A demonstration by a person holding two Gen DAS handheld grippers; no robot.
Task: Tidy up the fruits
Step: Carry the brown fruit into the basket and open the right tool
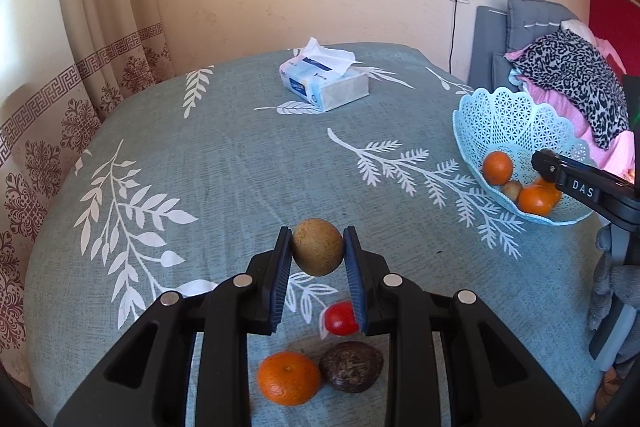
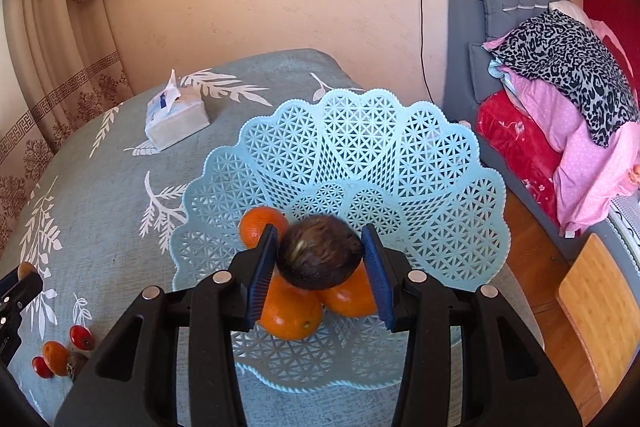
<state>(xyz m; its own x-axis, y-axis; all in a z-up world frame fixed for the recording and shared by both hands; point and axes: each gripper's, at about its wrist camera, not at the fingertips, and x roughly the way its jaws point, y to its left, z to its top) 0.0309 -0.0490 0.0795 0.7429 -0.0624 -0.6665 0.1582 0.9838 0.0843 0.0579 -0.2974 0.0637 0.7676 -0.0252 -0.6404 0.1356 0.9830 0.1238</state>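
My left gripper (image 1: 318, 233) is shut on a round brownish-green fruit (image 1: 317, 253), held above the leaf-print tablecloth (image 1: 220, 167). Below it on the cloth lie an orange (image 1: 289, 378), a dark wrinkled fruit (image 1: 351, 367) and a small red fruit (image 1: 340, 318). My right gripper (image 2: 320, 229) hangs over the light-blue lattice basket (image 2: 360, 99). Both its pads lie against a dark brown wrinkled fruit (image 2: 320, 255) whose surface looks smeared. Under it three oranges (image 2: 292, 311) rest in the basket. The basket (image 1: 500, 99) stands at the table's right.
A tissue box (image 1: 324, 81) sits at the far side of the table. Curtains (image 1: 60, 107) hang on the left. Right of the table are a grey bed with piled clothes (image 2: 560, 87) and a wooden board (image 2: 596, 307).
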